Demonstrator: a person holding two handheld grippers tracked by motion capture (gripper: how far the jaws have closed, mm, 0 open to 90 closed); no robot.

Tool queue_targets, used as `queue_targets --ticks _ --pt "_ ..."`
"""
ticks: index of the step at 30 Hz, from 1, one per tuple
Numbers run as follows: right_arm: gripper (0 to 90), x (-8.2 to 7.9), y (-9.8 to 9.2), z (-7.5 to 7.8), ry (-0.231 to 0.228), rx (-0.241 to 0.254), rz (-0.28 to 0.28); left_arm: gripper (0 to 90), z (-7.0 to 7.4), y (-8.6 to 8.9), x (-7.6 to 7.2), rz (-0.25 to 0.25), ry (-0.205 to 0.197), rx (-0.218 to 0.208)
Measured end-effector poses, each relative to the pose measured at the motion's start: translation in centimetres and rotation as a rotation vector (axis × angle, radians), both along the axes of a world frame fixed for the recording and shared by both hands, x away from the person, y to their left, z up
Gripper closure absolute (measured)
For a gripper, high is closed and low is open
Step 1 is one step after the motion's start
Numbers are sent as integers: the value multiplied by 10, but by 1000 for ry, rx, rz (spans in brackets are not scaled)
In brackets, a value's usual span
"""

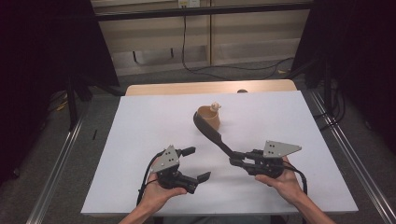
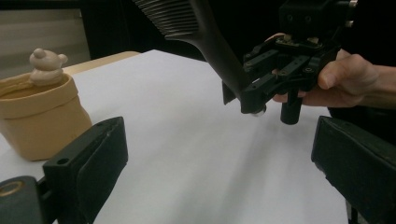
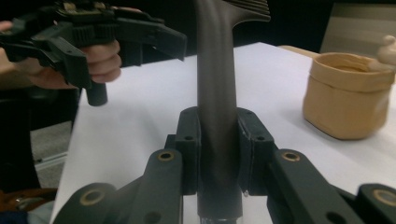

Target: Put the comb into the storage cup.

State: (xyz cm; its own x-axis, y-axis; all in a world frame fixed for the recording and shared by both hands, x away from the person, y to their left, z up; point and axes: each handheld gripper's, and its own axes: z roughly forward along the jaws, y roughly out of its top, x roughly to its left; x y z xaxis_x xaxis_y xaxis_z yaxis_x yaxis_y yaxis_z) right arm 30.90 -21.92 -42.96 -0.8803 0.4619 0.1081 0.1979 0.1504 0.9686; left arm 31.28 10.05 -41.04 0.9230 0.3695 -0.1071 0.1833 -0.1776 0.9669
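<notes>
Jaws of the left gripper (image 1: 198,163) stand wide apart with nothing between them, low over the white table (image 1: 140,130). Farther right and back stands the tan pot (image 1: 208,117), a small bear figure (image 1: 215,107) on its rim. Right gripper (image 1: 236,161) clamps the dark comb (image 1: 212,133) by its handle, toothed end raised toward the pot. Judged step: carrying the comb to the pot; next calls for lifting and tipping it in.
</notes>
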Motion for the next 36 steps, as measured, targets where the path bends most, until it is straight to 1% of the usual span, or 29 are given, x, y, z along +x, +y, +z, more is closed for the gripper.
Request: queue_targets --ticks 1,4,6,7,10,11,12,13,14,17,19,21,22,23,24,25,26,28,29,30,31,33,36 --pt "728 0 1 0 -1 10 7 39 0 0 0 -5 5 -11" --pt "728 -1 2 1 -2 24 27 42 3 -3 1 -12 2 -25" --pt "728 -2 3 1 -1 21 37 45 4 -5 1 -20 -7 -22" --pt "728 -2 4 1 -3 22 41 50 5 -7 1 -23 -3 -29" --pt "728 -3 5 1 -8 29 54 75 6 -10 1 -28 -6 -22" --pt "728 -3 5 1 -8 34 57 86 7 -12 1 -39 -5 -17" --pt "728 -3 5 2 -11 33 60 103 7 -14 2 -39 -14 -10" --pt "728 -3 5 2 -12 31 64 121 8 -15 2 -41 -20 -11" --pt "728 -3 5 2 -12 31 64 121 9 -17 2 -47 -13 -15" --pt "728 -3 5 2 -11 36 68 155 11 -21 3 -55 -22 -10" --pt "728 -3 5 3 -15 44 76 171 13 -23 4 -65 -20 -10" --pt "728 -4 4 4 -19 36 87 206 14 -24 5 -69 -27 -8" --pt "728 -4 4 4 -19 36 87 206 14 -24 5 -73 -27 -16" --pt "728 -4 5 4 -17 38 94 232 15 -25 6 -75 -26 -22" --pt "728 -4 5 4 -17 38 94 232 15 -26 7 -83 -24 -23" --pt "728 -4 5 4 -19 39 96 257 16 -27 8 -82 -31 -26" --pt "729 -4 6 4 -20 40 100 262 16 -28 8 -80 -31 -22" --pt "728 -4 6 4 -18 34 107 263 17 -32 10 -66 -25 -23" --pt "728 -4 6 3 -17 34 108 280 17 -34 11 -79 -19 -26" --pt "728 -3 6 3 -16 31 107 328 16 -36 12 -85 -20 -23" --pt "728 -3 6 2 -16 30 105 331 16 -38 12 -82 -20 -15" --pt "728 -2 6 2 -14 29 104 359 17 -40 13 -79 -14 -33" --pt "728 -3 5 3 -18 33 102 404 18 -41 16 -81 -7 -39"
